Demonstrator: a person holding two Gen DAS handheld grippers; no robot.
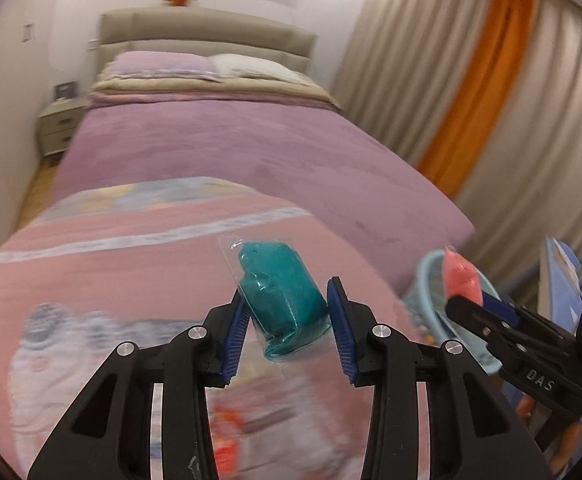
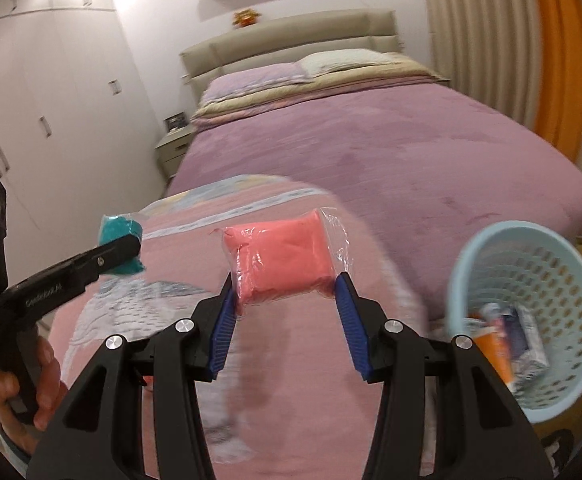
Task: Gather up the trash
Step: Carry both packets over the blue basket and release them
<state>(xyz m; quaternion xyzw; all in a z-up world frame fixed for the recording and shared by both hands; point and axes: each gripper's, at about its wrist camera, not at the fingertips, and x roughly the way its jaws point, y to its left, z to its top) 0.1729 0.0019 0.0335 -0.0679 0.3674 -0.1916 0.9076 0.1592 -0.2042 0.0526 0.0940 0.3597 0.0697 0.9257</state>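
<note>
Left wrist view: the left tongs (image 1: 287,320) are clamped on a teal packet (image 1: 283,300) in clear wrap, its lower half squeezed between the blue pads (image 1: 341,330) and its upper half sticking out past the tips. Beneath them lies a pink patterned blanket (image 1: 111,272), blurred. To their right, the right tongs (image 1: 473,304) carry a pink packet (image 1: 461,276) in front of a light blue basket (image 1: 425,284).

In the right wrist view the right tongs (image 2: 287,296) grip that pink packet (image 2: 279,260) by its lower edge, the rest rising above the tips. To their right stands the basket (image 2: 531,264), tilted toward the camera, with an orange tube (image 2: 495,350) and a crumpled wrapper (image 2: 529,340) inside. To their left the left tongs (image 2: 125,250) hold the teal packet (image 2: 117,230). Beyond both stretches the bed (image 2: 391,136) with its purple cover.
</note>
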